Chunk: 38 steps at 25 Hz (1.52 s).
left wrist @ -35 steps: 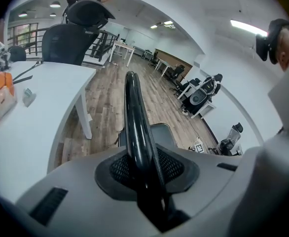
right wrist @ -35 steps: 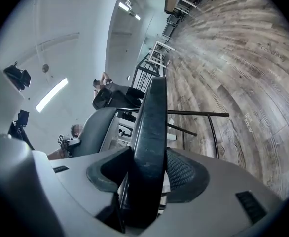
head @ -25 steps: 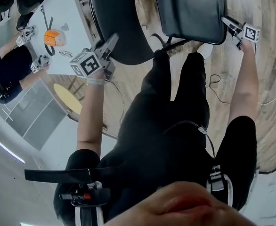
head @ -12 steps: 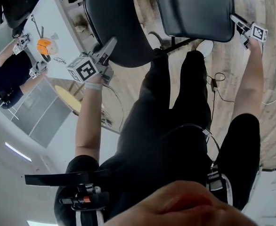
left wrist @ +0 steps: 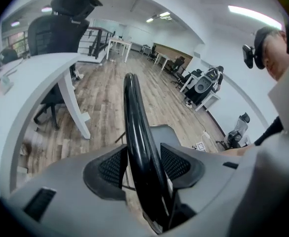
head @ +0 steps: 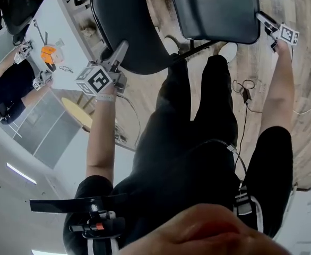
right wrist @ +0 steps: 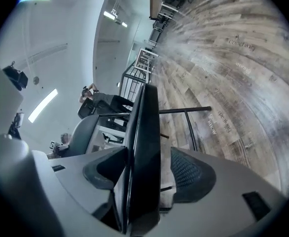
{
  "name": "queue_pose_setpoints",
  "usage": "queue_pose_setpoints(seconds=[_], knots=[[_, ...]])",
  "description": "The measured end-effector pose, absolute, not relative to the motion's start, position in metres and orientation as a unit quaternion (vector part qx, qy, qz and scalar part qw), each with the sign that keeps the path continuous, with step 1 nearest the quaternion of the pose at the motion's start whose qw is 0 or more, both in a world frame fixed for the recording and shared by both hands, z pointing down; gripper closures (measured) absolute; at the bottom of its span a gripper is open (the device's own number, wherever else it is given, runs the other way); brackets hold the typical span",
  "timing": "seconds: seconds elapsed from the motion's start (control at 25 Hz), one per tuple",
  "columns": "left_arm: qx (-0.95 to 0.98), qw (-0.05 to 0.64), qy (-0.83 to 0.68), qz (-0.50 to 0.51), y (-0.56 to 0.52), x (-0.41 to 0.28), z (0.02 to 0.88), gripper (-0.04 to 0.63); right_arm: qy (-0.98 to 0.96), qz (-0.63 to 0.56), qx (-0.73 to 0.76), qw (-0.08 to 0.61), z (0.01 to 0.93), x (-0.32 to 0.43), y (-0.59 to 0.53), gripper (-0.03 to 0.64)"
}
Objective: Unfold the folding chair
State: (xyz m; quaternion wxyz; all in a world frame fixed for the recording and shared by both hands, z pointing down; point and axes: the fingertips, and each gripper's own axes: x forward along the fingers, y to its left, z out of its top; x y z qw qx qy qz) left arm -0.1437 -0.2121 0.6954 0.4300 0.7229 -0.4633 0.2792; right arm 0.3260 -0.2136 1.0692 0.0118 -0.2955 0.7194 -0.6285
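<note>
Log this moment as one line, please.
left gripper: jaws opening, rounded chair panel edge between | right gripper: jaws opening, square chair panel edge between

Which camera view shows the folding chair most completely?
Head view: both black panels of the folding chair show broadly. The gripper views each show one panel edge-on, between the opening jaws of the left gripper and right gripper.

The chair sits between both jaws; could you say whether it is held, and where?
No: both jaws are opening. The left hand-held gripper straddles the edge of the rounded panel, the right hand-held gripper that of the square panel.
</note>
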Motion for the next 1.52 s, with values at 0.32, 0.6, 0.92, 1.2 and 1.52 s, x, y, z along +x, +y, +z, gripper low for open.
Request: queue_pose_setpoints(seconds=[0.32, 0.6, 0.92, 1.2, 1.52], knots=[[0.746, 0.318, -0.515, 0.279, -0.216, -0.136, 0.630, 0.385, 0.728, -0.501, -0.459, -0.090, 1.000, 0.353, -0.218, 0.350], [0.823, 0.337, -0.413, 0.198, -0.174, -0.050, 0.572, 0.385, 0.735, -0.459, -0.487, -0.111, 0.854, 0.324, -0.169, 0.353], [0.878, 0.309, -0.330, 0.157, -0.120, -0.005, 0.523, 0.385, 0.797, -0.390, -0.445, -0.122, 0.693, 0.231, -0.122, 0.353], [0.907, 0.278, -0.296, 0.114, -0.053, -0.013, 0.467, 0.388, 0.865, -0.298, -0.394, -0.087, 0.551, 0.119, -0.068, 0.354], [0.943, 0.176, -0.276, 0.050, 0.010, -0.033, 0.371, 0.524, 0.913, -0.185, -0.363, -0.009, 0.389, 0.041, 0.008, 0.483]])
